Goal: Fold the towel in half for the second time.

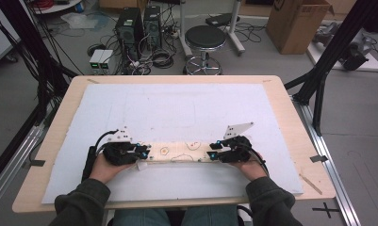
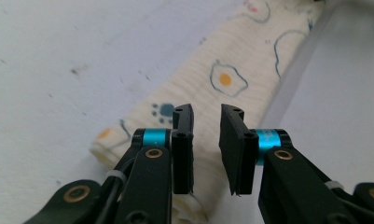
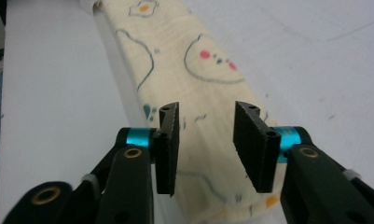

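Cream cloth (image 1: 179, 152), printed with fried eggs and folded into a long strip, lies flat on the white sheet (image 1: 177, 113) near the table's (image 1: 290, 113) front edge. The left gripper (image 1: 142, 151) sits at its left end and the right gripper (image 1: 214, 151) at its right end. Both have their jaws apart, with the cloth beneath them unpinched. Farther off, a stool (image 1: 204, 40) stands on the floor.

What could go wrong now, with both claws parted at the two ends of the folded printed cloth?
1. The folded cloth lies as a narrow strip on the white mat; with the left claw and the right claw both open above it, its layers may spring apart.
2. The jaws stand close over the fabric, so lifting away carelessly might snag an end and drag the strip askew.
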{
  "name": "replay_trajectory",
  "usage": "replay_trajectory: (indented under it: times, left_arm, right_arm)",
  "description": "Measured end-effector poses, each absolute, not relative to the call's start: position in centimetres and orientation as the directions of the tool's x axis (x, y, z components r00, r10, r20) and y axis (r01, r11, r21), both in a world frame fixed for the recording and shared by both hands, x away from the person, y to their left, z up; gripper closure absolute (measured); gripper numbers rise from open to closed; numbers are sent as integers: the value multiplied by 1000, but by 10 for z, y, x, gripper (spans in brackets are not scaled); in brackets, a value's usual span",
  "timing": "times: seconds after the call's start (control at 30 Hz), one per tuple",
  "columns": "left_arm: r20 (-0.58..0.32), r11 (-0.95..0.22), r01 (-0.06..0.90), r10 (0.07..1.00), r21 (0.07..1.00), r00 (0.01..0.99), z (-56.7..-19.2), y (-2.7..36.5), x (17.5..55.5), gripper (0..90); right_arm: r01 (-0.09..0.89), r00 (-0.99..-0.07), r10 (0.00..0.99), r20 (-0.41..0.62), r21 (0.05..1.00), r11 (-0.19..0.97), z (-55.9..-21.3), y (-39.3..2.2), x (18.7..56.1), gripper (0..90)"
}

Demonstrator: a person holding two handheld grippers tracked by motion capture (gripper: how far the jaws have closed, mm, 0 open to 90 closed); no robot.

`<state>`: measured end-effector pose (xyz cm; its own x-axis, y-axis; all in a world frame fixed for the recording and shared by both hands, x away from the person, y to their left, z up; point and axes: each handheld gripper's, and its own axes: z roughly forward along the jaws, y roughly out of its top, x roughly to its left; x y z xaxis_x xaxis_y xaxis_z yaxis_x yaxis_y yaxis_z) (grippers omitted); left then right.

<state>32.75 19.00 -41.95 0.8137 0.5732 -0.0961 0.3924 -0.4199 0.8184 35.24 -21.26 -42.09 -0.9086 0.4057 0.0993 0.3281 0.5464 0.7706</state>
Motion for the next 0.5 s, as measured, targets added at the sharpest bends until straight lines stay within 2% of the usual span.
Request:
replay_trajectory:
  times: [0.2, 0.5]
  left_arm:
    - [-108, -470, 424, 561, 774, 821, -429, 189, 337, 622]
    - [-123, -486, 431, 543, 760, 830, -436, 196, 335, 557]
  right_arm:
    - [337, -907, 411, 90, 740, 582, -428, -206, 364, 535]
    - [333, -910, 405, 84, 730, 597, -438, -219, 359, 495]
